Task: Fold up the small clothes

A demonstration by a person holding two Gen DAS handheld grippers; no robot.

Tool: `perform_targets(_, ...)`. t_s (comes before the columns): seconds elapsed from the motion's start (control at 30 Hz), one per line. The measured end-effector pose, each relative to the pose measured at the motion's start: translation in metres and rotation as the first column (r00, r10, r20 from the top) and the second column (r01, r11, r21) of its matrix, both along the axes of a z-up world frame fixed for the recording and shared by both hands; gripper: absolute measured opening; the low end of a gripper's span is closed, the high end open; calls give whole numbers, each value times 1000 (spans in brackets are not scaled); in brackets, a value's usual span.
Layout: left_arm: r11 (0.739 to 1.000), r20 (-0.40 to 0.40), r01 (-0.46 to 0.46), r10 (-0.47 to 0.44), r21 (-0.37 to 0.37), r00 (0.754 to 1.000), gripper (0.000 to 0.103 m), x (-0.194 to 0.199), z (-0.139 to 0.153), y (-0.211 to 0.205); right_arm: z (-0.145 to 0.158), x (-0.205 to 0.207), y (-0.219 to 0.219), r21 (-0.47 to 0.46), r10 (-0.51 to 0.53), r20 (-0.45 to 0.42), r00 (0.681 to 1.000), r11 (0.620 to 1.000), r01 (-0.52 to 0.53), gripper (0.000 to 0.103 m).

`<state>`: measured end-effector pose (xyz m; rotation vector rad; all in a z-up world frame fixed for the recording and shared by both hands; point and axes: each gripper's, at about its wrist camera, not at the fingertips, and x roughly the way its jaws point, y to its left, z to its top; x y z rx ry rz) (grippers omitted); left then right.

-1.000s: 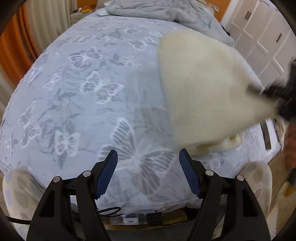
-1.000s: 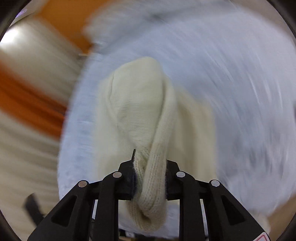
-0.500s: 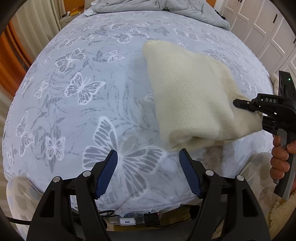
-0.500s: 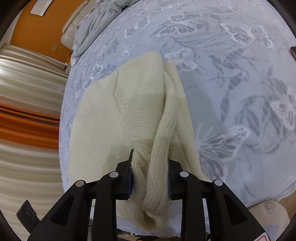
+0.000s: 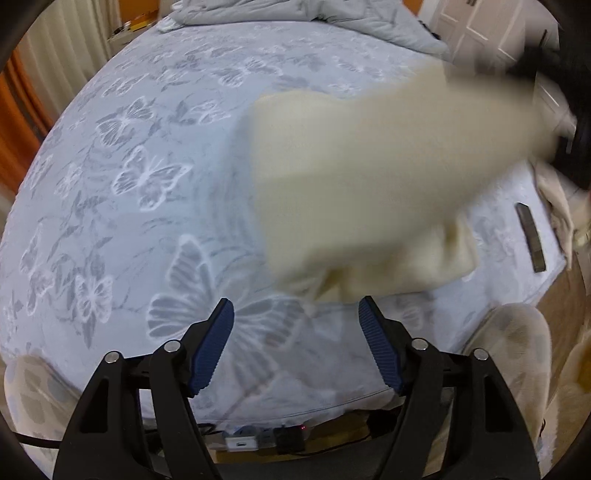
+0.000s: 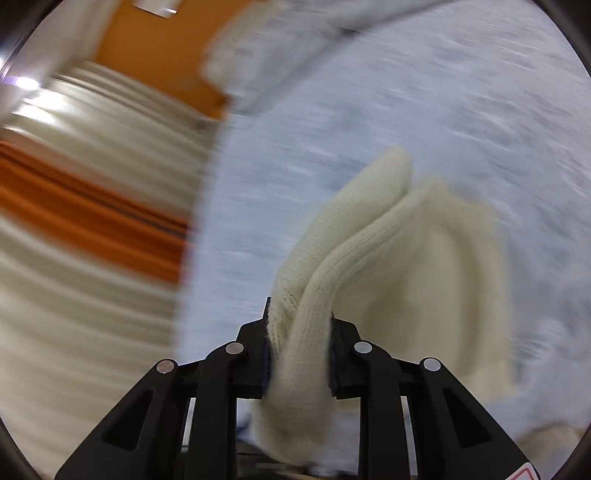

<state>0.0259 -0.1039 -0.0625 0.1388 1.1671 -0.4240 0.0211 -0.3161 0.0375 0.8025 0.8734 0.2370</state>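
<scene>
The right tongs (image 6: pixel 298 341) pinch a bunched edge of the cream knit (image 6: pixel 369 258), and their jaws are closing tighter on it; the cloth fills the gap between the pads. In the left wrist view the knit (image 5: pixel 354 177) stretches, blurred, from the far right down toward the near middle of the bed (image 5: pixel 129 221), with its lower part resting on the butterfly sheet just beyond the left tongs (image 5: pixel 295 328). Those tongs stand wide with jaws opening further, nothing between the blue pads (image 5: pixel 216 343), and they hover over the near edge of the bed, close to the knit's hem but apart from it. Judging by this, the fold is early to midway: the knit looks doubled over roughly once, yet it is partly in the air, not laid flat or squared, so smoothing it down and at least 1 more fold seem left. No finished stack shows. A rumpled grey duvet (image 5: pixel 314 14) lies at the far end of the bed, and a dark flat bar (image 5: pixel 530 236) sits near the right edge. No basket, box or other container is visible, so there is nothing to report in one.
</scene>
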Motion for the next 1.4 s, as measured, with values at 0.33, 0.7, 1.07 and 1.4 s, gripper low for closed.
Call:
perform_targets(0.33,996,4,5,-5,90,1000,74,22,-33,-30,-133,-47,-67,-205,-201,-319,926,969,140,19)
perform_targets(0.7,997,-89,-52,57,56,994,25,47,-55,-19,-109,-39,-54,-85,-161,-231,960,986,144,12)
perform_targets(1.07,998,-160,16,-6,60,987,26,32,-58,-26,-129,-81,-57,-264,-257,-352,900,950,168,18)
perform_targets(1.4,998,-73,7,-2,59,997,37,15,-16,-22,-83,-34,9,-463,-126,-256,959,886,-7,23)
